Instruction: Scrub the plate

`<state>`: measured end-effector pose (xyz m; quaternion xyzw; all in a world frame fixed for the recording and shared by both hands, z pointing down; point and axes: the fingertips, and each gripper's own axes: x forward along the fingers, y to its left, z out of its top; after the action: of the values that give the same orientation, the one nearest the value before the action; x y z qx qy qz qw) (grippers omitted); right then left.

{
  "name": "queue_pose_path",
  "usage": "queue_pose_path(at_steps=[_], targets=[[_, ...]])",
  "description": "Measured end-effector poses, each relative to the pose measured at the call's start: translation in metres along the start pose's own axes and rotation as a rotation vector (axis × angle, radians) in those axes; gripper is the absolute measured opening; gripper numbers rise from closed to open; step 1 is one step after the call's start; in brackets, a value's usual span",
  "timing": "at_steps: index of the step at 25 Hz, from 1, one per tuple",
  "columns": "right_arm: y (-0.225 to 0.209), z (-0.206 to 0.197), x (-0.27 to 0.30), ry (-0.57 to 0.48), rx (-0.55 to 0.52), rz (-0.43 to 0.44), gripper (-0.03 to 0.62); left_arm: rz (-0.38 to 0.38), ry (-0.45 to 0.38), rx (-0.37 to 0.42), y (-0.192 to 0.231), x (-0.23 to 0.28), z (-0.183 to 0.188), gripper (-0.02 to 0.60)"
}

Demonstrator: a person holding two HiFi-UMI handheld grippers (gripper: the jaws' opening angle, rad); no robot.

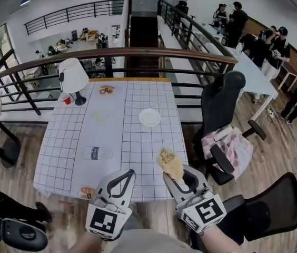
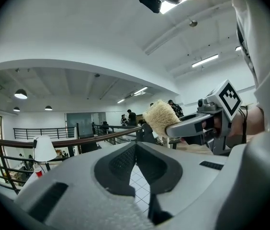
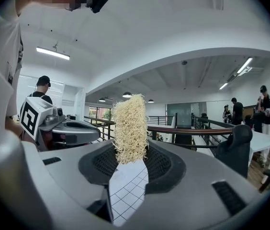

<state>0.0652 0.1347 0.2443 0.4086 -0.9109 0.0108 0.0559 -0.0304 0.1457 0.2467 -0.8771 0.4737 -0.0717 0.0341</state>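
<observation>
The table [image 1: 59, 157], covered in a white grid cloth, runs away from the person, its near edge just below both tools and its far edge close against a curved railing [image 1: 111, 53]. The plate [image 1: 149, 117] lies on the right half of the cloth, well apart from the grippers, with bare cloth between it and them. A bottle [image 1: 98, 153] lies on its side on the near left. A lamp [image 1: 73, 78] with a red cup [image 1: 66, 98] just beside it stands at the far left corner. A black office chair [image 1: 219, 101] stands close to the table's right edge. Both grippers are held side by side over the near edge, tilted upward. The left gripper [image 1: 125, 177] has its jaws pressed together with nothing between them. The right gripper [image 1: 172, 177] is clamped on a pale fibrous scrubber [image 1: 170, 163], which stands up above its jaws. The left gripper view shows the right gripper [image 2: 171, 128] and the scrubber [image 2: 161, 117] from the side. The right gripper view alone shows the scrubber [image 3: 130, 128] pinched at its lower end between the pads [image 3: 160, 163].
</observation>
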Motion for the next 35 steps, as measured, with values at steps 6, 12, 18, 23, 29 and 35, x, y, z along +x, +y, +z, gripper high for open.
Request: queue_pose_path(at_steps=[6, 12, 18, 23, 29, 35], targets=[[-0.010, 0.020, 0.046, 0.048, 0.005, -0.036, 0.141, -0.031, -0.006, 0.009, 0.050, 0.014, 0.011, 0.014], [-0.027, 0.034, 0.107, 0.061, 0.015, -0.074, 0.141, -0.048, 0.005, -0.010, 0.108, 0.041, 0.009, 0.014], [-0.045, 0.048, 0.146, 0.032, 0.020, -0.116, 0.140, -0.084, -0.001, -0.015, 0.145, 0.068, 0.005, 0.014], [-0.049, 0.045, 0.168, 0.050, 0.018, -0.105, 0.141, -0.070, -0.008, -0.030, 0.164, 0.081, 0.004, 0.014], [-0.057, 0.045, 0.180, 0.050, 0.009, -0.063, 0.141, -0.017, 0.015, -0.050, 0.175, 0.090, 0.001, 0.014], [-0.078, 0.024, 0.182, 0.066, 0.033, -0.040, 0.141, 0.004, 0.083, -0.182, 0.171, 0.111, -0.024, 0.014]])
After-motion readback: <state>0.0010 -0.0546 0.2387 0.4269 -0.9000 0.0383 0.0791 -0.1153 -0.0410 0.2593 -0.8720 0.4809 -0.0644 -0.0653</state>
